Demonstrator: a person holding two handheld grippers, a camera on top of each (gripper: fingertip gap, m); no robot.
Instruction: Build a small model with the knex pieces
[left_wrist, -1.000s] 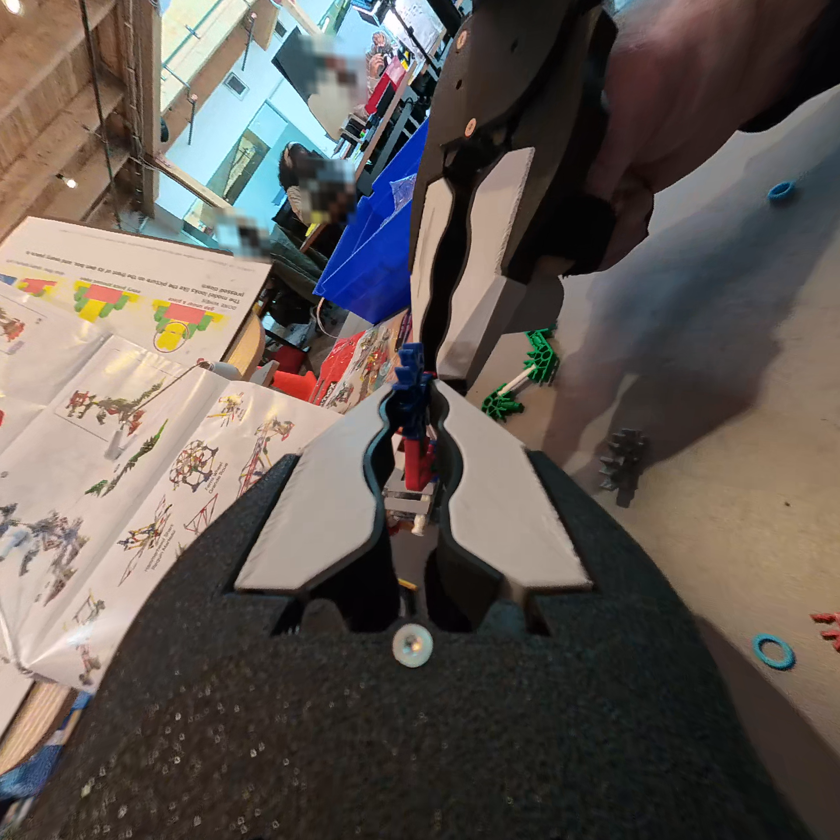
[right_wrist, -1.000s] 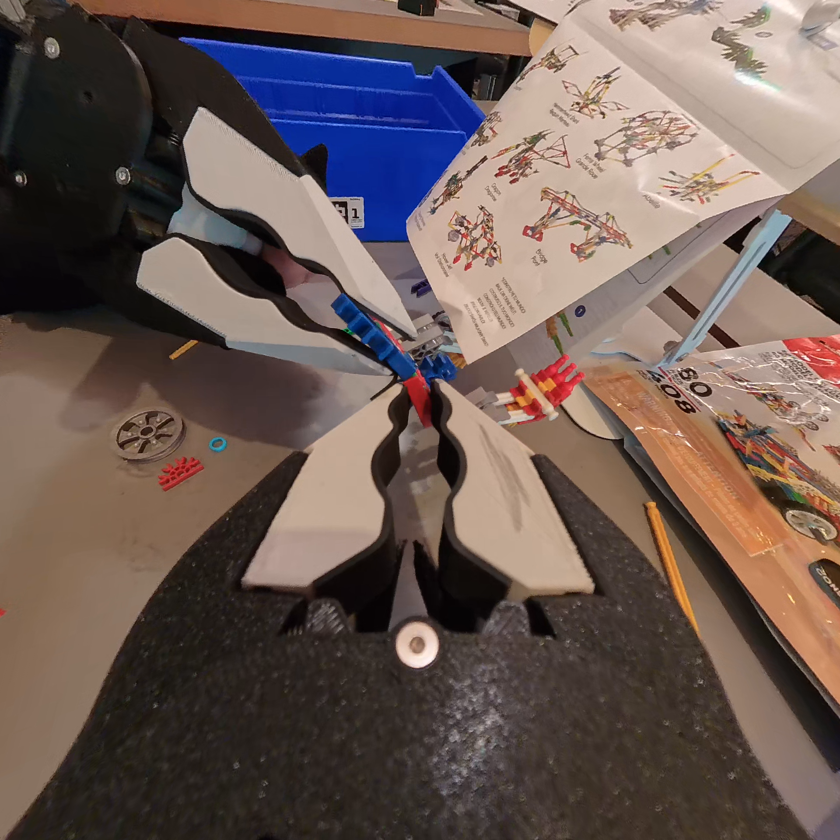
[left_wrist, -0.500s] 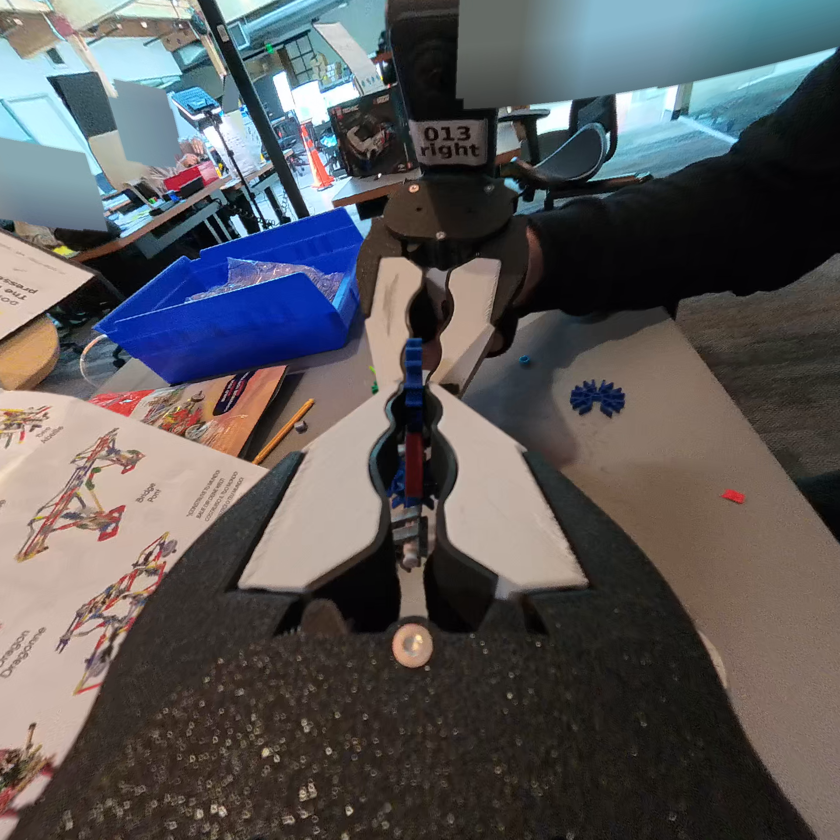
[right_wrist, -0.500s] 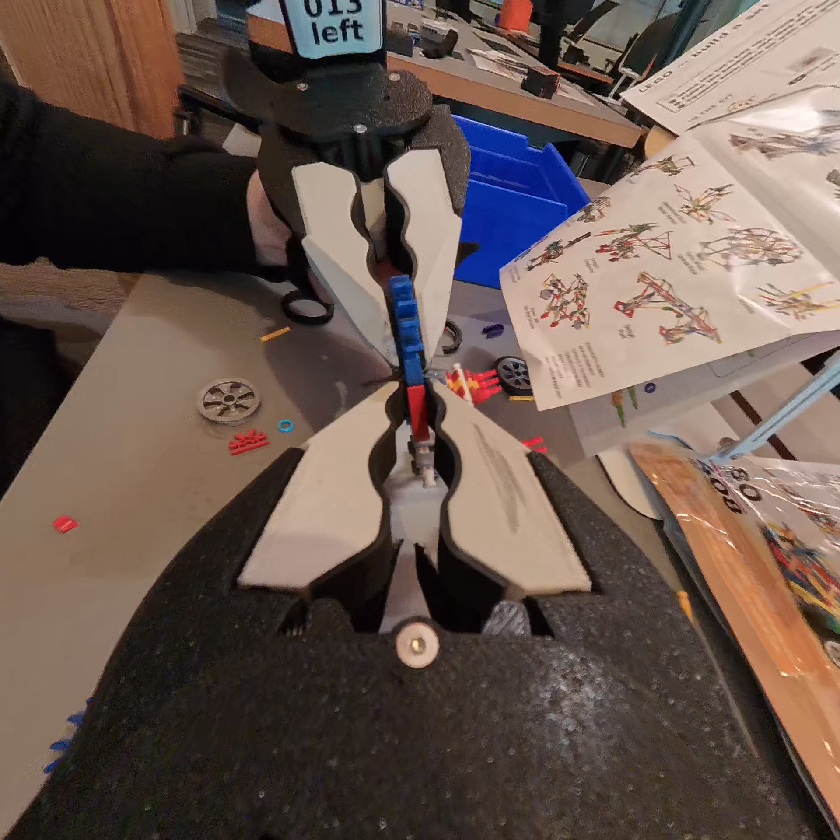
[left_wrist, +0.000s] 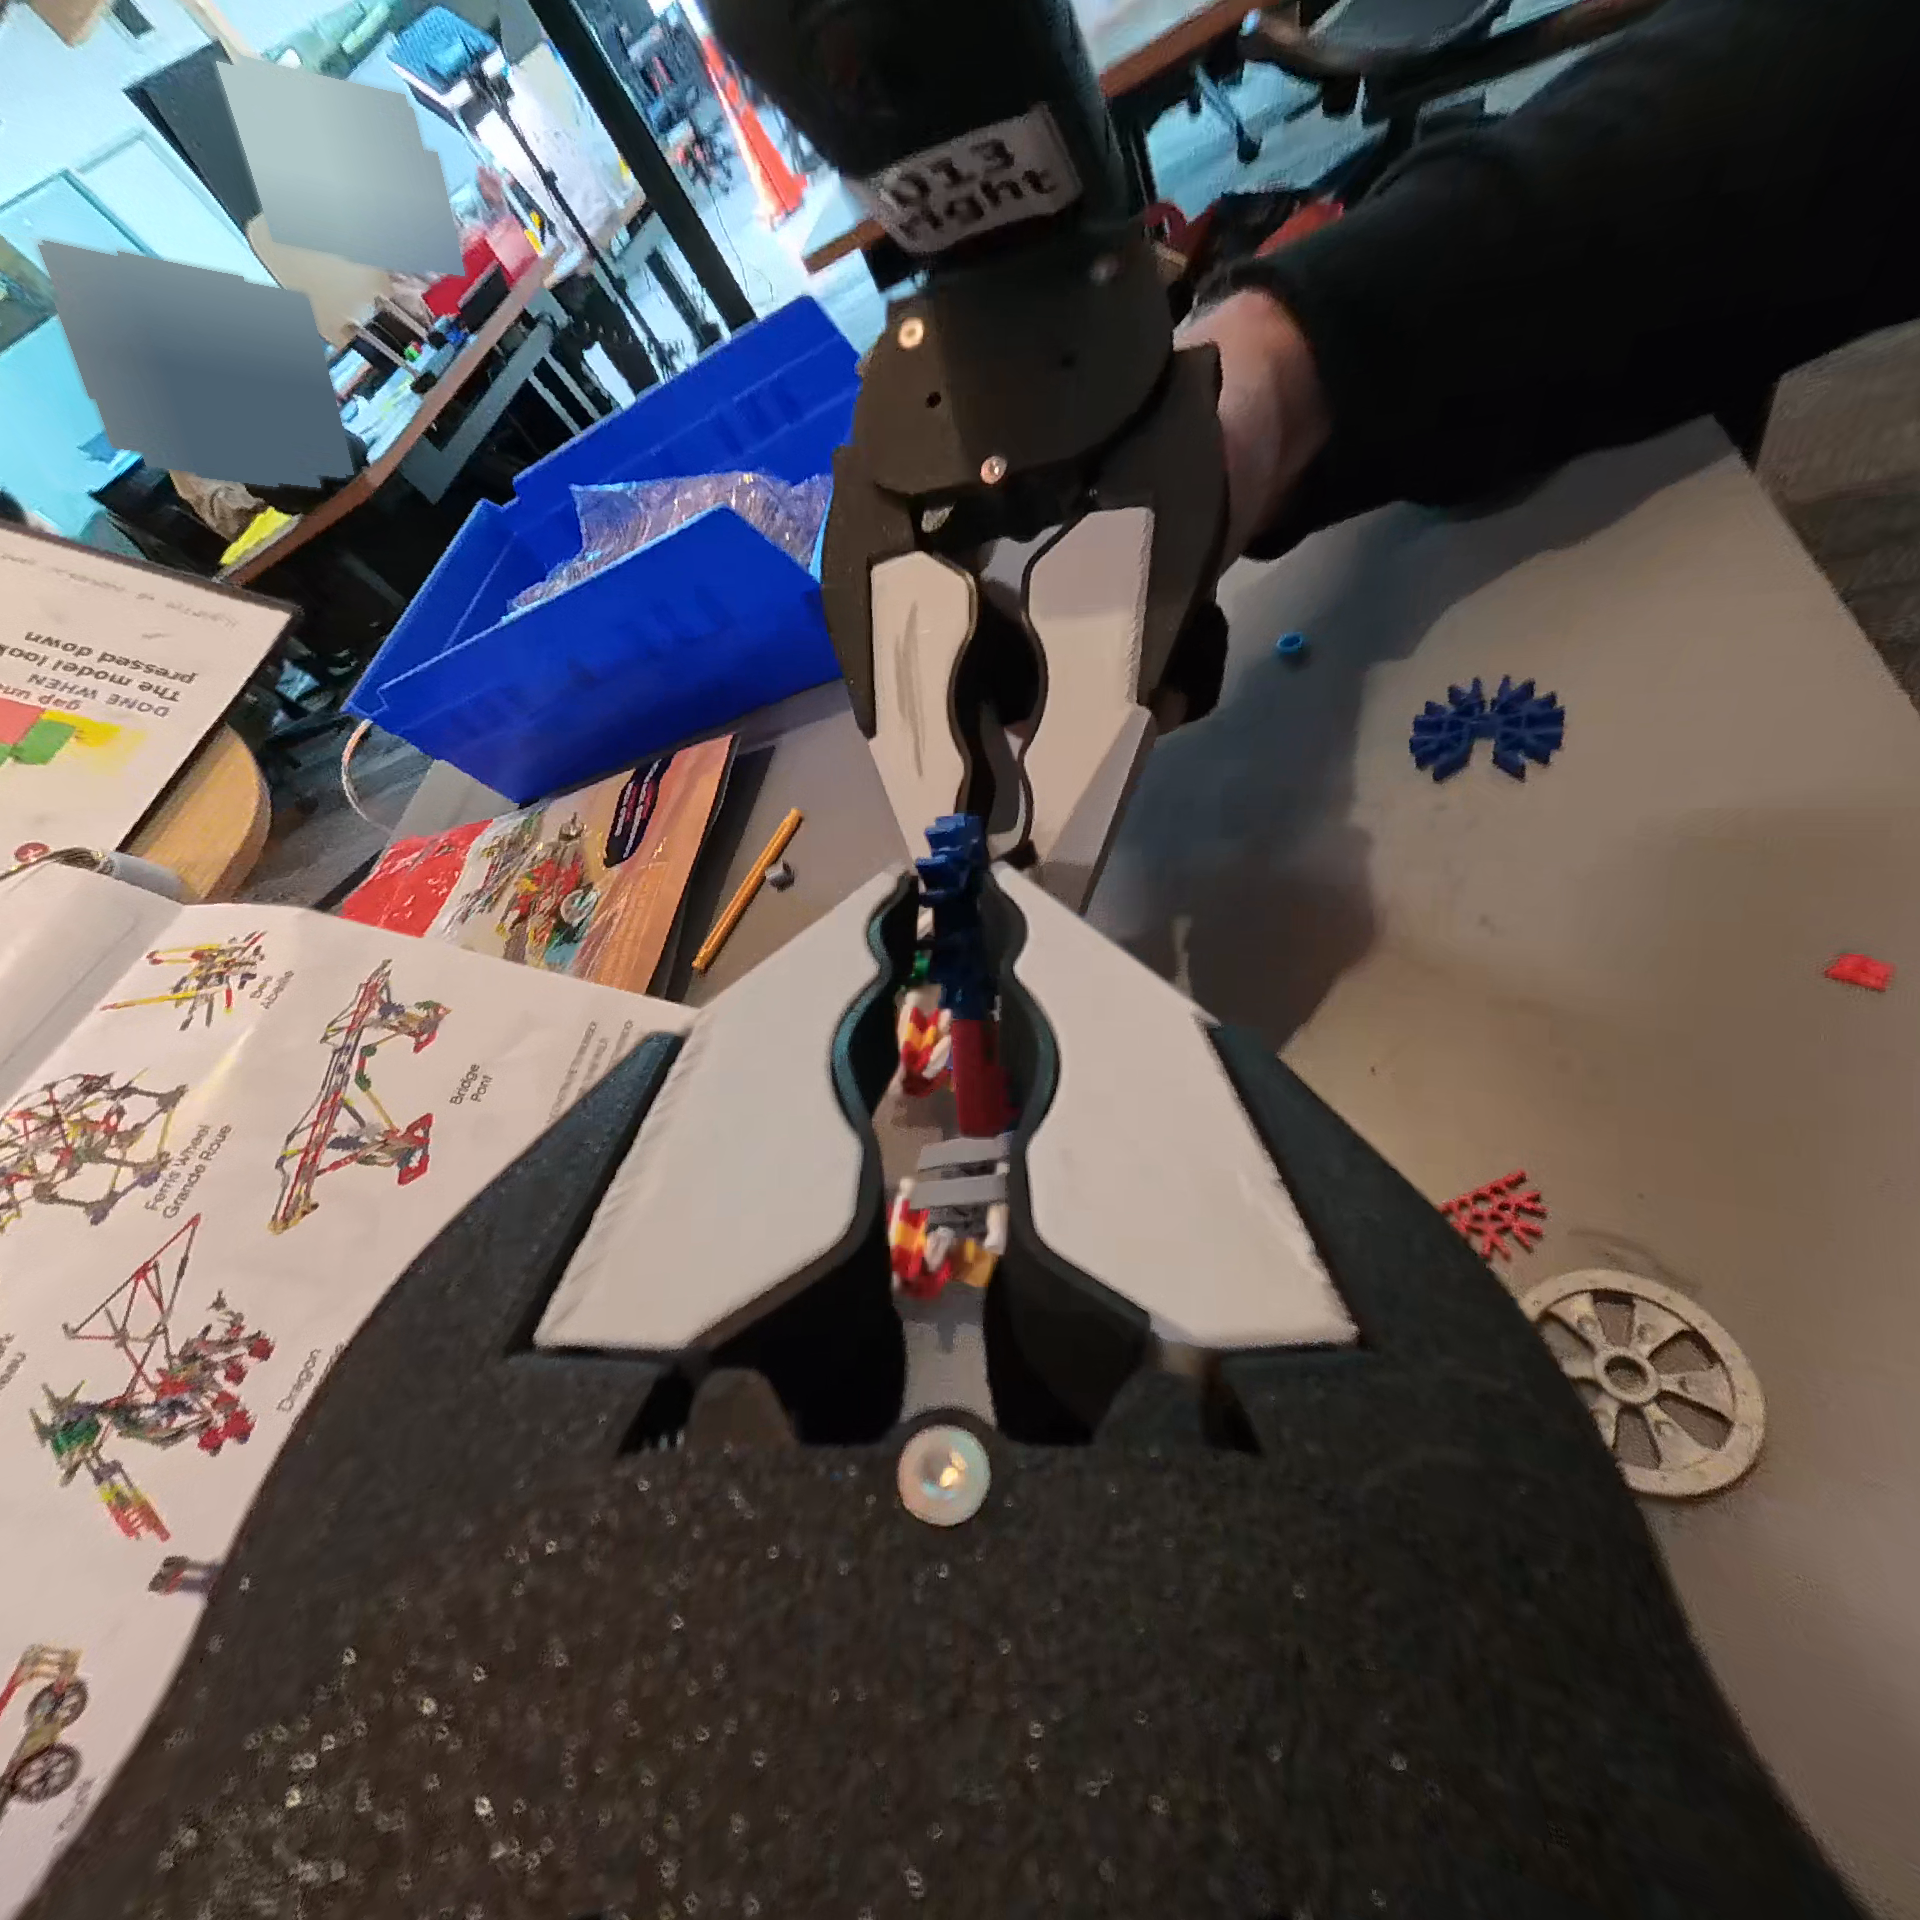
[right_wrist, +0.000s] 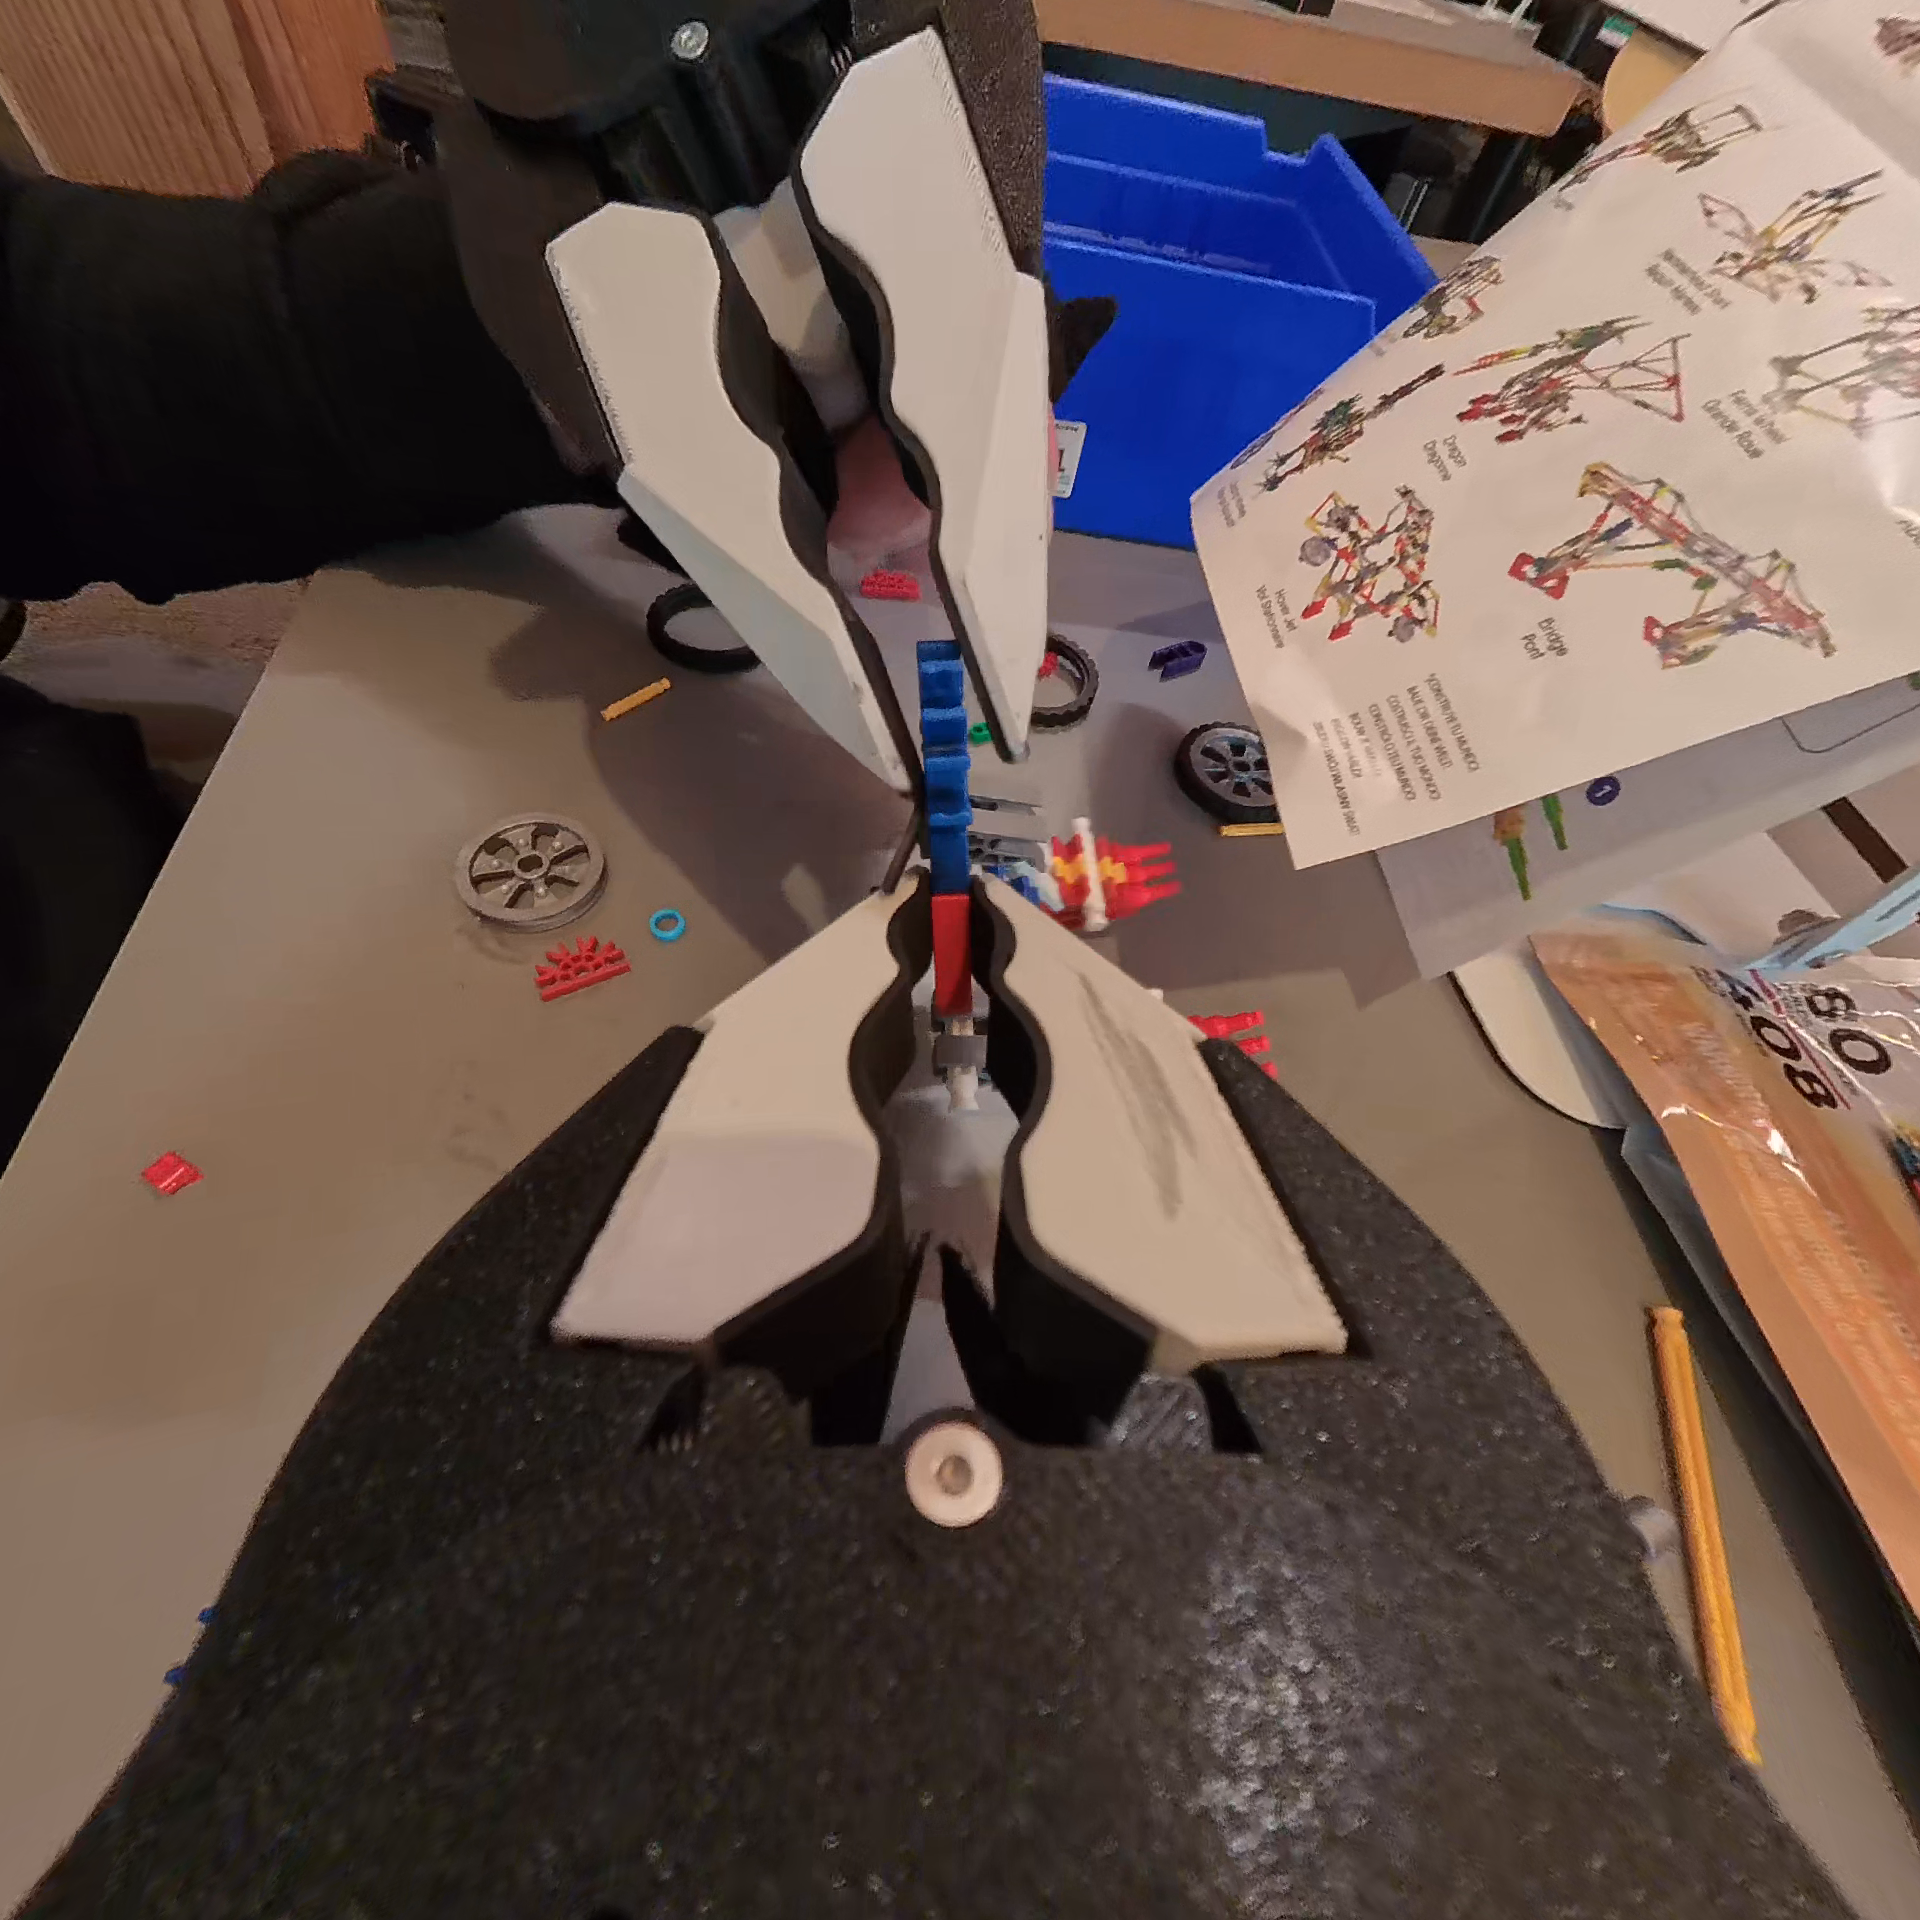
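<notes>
Grippers meet tip to tip above a grey bench (right_wrist: 312, 1091). The left gripper (left_wrist: 954, 894), jaws clamped together, pinches a blue toothed connector (left_wrist: 951, 914) joined to a red piece (right_wrist: 951, 951). The right gripper (right_wrist: 948, 902), jaws also closed, grips that red piece from the opposite side. Nearby lie a grey spoked wheel (right_wrist: 532, 871), a red connector (right_wrist: 582, 966), a blue bin (right_wrist: 1216, 281) and a printed instruction sheet (right_wrist: 1558, 520).

Grey table (right_wrist: 312, 1195) under me, littered with building-toy bits.

I see a grey spoked wheel (right_wrist: 531, 871), red connector (right_wrist: 582, 967), blue ring (right_wrist: 666, 923), black tyre (right_wrist: 694, 631), yellow rod (right_wrist: 1704, 1548), blue bin (left_wrist: 623, 644) and instruction sheet (left_wrist: 260, 1122) lying on it.
</notes>
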